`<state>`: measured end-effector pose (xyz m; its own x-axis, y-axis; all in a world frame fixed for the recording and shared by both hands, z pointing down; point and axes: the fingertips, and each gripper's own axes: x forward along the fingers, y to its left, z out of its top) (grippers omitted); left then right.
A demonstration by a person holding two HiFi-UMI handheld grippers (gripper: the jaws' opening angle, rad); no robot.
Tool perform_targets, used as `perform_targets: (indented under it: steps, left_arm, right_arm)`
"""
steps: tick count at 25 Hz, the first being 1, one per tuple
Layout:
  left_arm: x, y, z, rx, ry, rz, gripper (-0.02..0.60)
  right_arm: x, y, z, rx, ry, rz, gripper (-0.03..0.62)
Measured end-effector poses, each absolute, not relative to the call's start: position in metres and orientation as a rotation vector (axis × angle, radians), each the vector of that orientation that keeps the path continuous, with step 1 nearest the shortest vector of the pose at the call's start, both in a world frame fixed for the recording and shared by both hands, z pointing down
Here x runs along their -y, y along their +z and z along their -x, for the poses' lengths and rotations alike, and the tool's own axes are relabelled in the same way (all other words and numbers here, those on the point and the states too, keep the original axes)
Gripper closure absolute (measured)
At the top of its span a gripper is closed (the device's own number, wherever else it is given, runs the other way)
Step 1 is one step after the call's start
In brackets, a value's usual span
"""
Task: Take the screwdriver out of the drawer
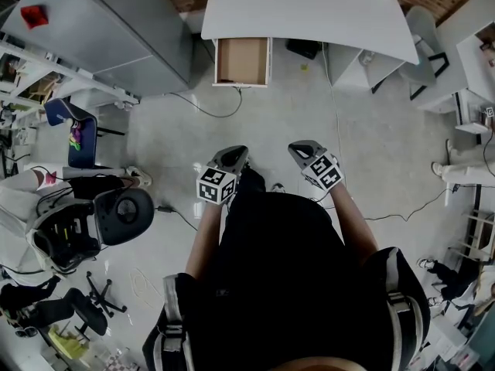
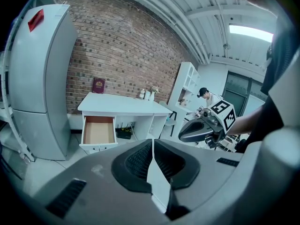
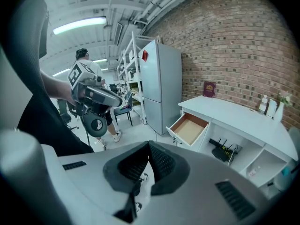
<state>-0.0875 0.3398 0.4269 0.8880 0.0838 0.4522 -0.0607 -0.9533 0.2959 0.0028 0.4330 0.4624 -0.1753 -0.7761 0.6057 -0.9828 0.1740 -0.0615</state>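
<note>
L gripper [image 1: 230, 158] & R gripper [image 1: 304, 150]: jaws together, nothing btwn. Well off, drawer [image 1: 242, 60] under counter [image 1: 309, 10] stands open toward them.

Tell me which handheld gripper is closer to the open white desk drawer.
The left gripper: in the head view it is nearly in line with the white, brown-bottomed drawer; the right gripper sits farther aside.

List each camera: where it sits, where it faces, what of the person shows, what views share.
Head view: on the head, facing down at desk and floor; torso, arms, left gripper, right gripper show.
Left gripper view: on the left gripper, facing the desk; its shut jaws show.
Right gripper view: likewise, on the right gripper.
Shared: the open drawer.
</note>
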Motion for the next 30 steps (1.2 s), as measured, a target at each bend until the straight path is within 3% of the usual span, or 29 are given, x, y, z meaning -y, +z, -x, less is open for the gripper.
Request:
perform_targets:
  steps: [30]
  left_arm:
    - [-0.230,0.434,0.050,-0.129,0.681,-2.734,0.559]
  right_arm:
    - [-0.329,0.470,-0.014,1.951,0.645,-1.623,0.537]
